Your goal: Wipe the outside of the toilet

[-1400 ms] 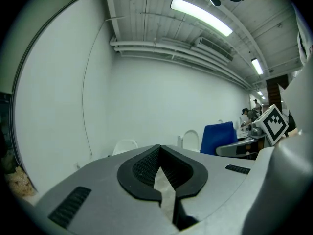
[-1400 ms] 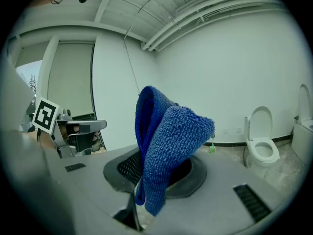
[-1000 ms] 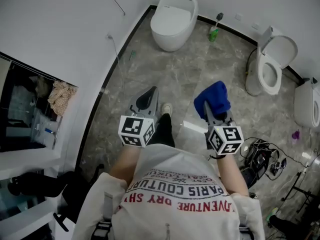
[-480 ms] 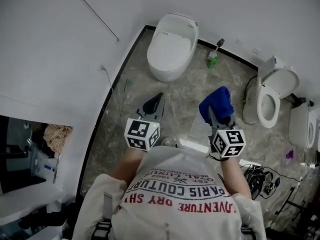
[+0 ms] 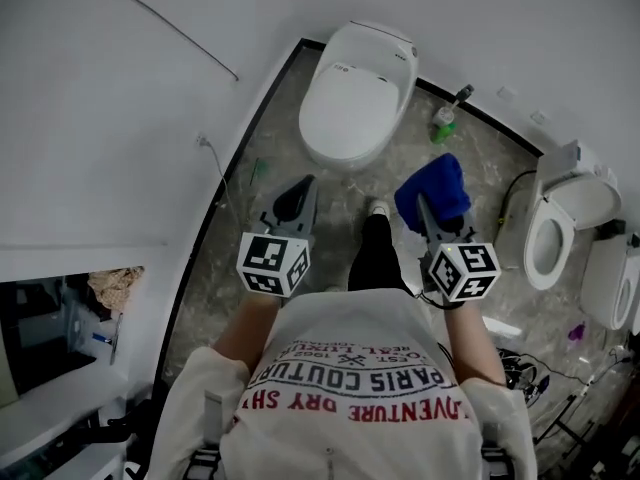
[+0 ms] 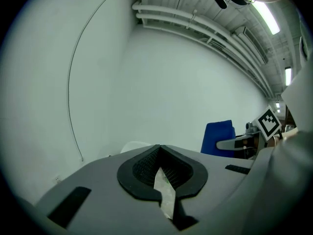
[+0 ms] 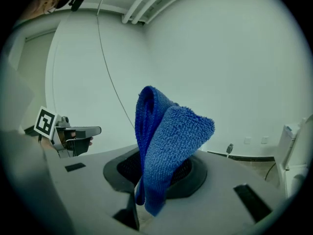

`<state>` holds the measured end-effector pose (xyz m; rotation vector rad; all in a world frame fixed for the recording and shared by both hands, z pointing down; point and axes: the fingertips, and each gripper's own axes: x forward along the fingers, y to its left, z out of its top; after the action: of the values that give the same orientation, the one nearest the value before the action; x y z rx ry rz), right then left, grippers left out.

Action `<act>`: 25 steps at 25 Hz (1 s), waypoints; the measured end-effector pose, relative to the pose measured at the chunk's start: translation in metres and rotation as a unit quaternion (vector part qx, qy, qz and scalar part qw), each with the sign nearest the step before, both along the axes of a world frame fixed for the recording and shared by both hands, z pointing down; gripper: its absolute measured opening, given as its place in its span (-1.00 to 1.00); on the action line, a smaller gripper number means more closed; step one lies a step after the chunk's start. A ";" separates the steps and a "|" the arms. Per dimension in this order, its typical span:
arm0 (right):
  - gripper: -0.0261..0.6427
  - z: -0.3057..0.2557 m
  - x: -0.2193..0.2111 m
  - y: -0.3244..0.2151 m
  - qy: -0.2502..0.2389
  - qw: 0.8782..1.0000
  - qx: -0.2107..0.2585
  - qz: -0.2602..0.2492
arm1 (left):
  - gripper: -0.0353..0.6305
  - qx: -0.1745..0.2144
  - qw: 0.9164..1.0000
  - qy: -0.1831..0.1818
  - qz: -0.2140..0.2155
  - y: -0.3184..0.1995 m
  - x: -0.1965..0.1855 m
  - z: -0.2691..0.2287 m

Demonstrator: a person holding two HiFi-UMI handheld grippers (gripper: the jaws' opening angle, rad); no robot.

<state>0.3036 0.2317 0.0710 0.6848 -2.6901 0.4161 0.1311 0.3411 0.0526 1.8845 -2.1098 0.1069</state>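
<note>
Against the far wall, at the floor's edge, stands the closed toilet [image 5: 355, 93], well apart from both grippers; we judge the approach step in hand. Our right gripper [image 5: 428, 206] clamps a blue microfibre cloth [image 5: 432, 186]. Our left gripper [image 5: 303, 190] is closed and empty. Both point forward, side by side. Next we must lower the cloth onto the shell.
</note>
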 end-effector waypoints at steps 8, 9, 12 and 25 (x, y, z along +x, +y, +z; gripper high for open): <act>-0.65 0.039 -0.074 -0.175 0.033 0.998 -0.025 -0.047 | -0.88 0.022 0.999 0.007 -0.036 -0.155 -0.064 0.002; -0.65 0.044 -0.083 -0.195 0.041 0.997 -0.028 -0.053 | -0.88 0.025 0.999 0.010 -0.040 -0.175 -0.072 0.001; -0.65 0.053 -0.108 -0.250 0.058 0.995 -0.037 -0.073 | -0.88 0.027 0.998 0.015 -0.052 -0.228 -0.094 0.004; -0.65 0.124 -0.223 -0.426 0.116 0.988 -0.093 -0.032 | -0.88 -0.056 0.996 0.050 -0.057 -0.374 -0.223 0.101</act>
<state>0.0804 -0.1942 0.1948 0.5551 -2.4109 0.5276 -0.0917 -0.0330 0.1532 1.6673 -2.0931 0.0996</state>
